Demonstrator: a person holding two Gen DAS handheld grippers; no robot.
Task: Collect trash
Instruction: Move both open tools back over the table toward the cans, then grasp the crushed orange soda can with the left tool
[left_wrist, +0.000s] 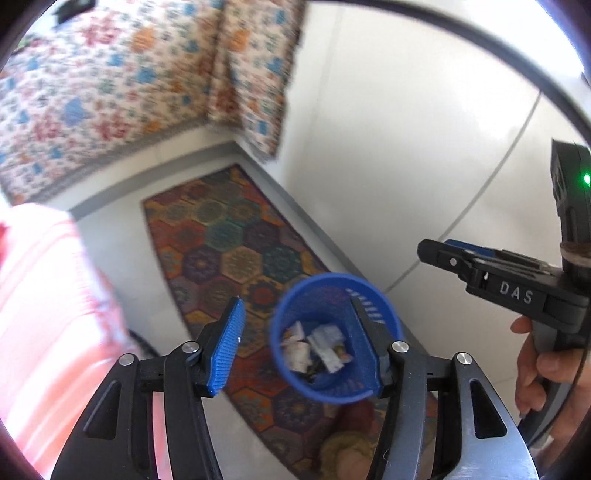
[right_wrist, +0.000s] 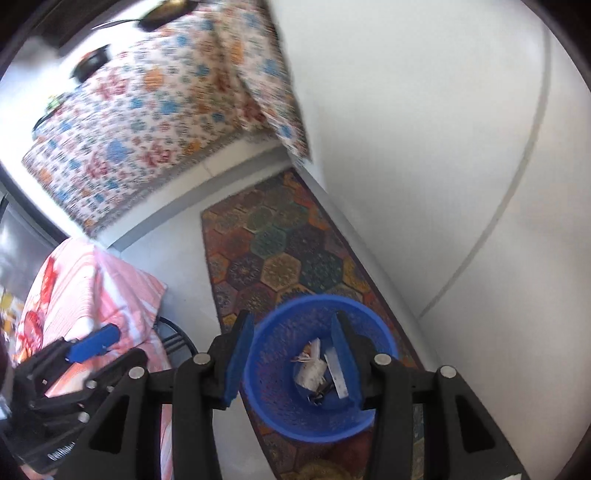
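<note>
A blue mesh waste basket (left_wrist: 334, 291) stands on a patterned rug (left_wrist: 236, 236) on the floor. Several crumpled white paper scraps (left_wrist: 314, 349) lie inside it. My left gripper (left_wrist: 299, 345) is open and empty, held above the basket. My right gripper (right_wrist: 291, 362) is open and empty, also above the basket (right_wrist: 321, 417), with the scraps (right_wrist: 317, 369) showing between its fingers. The right gripper also shows in the left wrist view (left_wrist: 439, 253) at the right, held by a hand. The left gripper shows in the right wrist view (right_wrist: 92, 343) at the lower left.
A table with a floral cloth (left_wrist: 110, 92) fills the upper left. A pink striped cloth (left_wrist: 48, 314) covers a seat at the left, also in the right wrist view (right_wrist: 92, 288). White tiled floor (left_wrist: 406, 129) lies to the right of the rug (right_wrist: 280, 251).
</note>
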